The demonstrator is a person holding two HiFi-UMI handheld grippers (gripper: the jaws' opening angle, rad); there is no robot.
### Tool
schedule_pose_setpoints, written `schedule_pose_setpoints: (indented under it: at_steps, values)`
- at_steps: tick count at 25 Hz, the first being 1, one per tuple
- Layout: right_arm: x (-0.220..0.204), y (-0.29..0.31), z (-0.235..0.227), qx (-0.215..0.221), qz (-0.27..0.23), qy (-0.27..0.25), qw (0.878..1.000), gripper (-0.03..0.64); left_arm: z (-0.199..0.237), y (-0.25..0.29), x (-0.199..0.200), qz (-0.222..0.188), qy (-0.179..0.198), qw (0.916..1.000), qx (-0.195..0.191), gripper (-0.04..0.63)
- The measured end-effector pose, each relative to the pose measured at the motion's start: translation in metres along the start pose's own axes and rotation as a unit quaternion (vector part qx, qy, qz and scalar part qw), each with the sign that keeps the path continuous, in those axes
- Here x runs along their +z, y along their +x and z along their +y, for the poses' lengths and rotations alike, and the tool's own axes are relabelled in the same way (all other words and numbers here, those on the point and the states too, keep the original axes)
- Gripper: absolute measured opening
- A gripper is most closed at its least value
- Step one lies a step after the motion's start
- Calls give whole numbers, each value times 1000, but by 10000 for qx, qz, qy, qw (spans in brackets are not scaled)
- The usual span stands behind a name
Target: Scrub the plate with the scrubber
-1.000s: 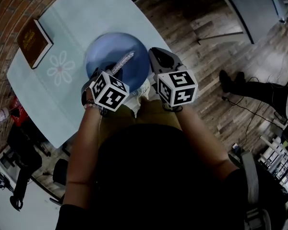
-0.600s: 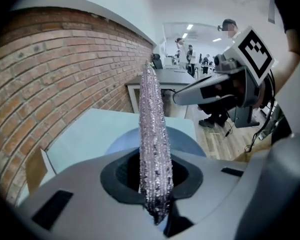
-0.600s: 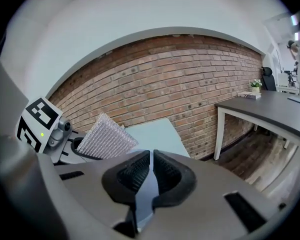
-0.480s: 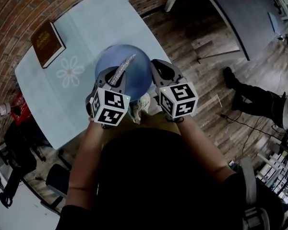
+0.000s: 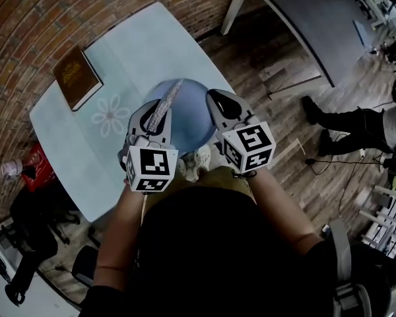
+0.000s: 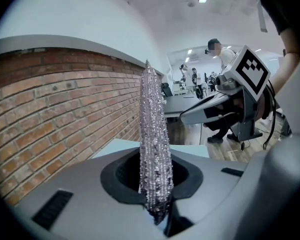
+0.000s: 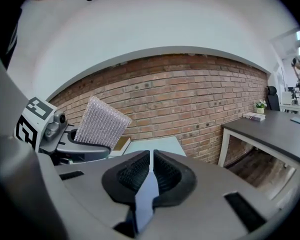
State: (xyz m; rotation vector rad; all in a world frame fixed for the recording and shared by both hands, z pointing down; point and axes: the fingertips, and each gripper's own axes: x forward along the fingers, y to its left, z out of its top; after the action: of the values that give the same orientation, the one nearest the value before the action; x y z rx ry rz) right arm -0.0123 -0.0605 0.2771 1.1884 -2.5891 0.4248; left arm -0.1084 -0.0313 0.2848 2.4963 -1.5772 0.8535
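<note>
Brick wall (image 5: 53, 18) runs behind a pale blue table (image 5: 86, 150) printed with a white flower. A brown book (image 5: 78, 76) lies on the table near the wall side. Wood floor (image 5: 277, 65) spreads to the right, where we see a dark table (image 5: 303, 18) and a person's legs (image 5: 346, 127).

Our left gripper (image 5: 150, 119) has its jaws closed on the lower end of a silvery, glittering scrubber (image 5: 162, 107). The scrubber stands straight out of the jaws, edge-on to that gripper's camera.

Our right gripper (image 5: 222, 105) is just beside the left one. Its jaws are pressed together on the rim of the blue plate (image 5: 188, 114), and in the right gripper view the rim shows as a thin blue strip pinched between the pads.

From the head view the plate lies between the two grippers, over the near edge of the pale blue table. The scrubber crosses the plate's left part. We cannot tell whether the scrubber touches the plate, nor whether the plate rests on the table. A pale crumpled cloth (image 5: 195, 160) shows just beside the plate on our side.
</note>
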Motion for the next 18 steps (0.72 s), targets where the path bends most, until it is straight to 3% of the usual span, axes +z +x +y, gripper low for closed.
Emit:
schedule_pose_setpoints:
  at_steps: [11,18]
  values:
    - [50,-15,84,-289,-524,-835,9947,48,53,-81,40,-916,195,9956,24,78]
    - [66,-31,107,-611,-728,-631,9935,48,72,-118,49,-1209,190,9924,130,78]
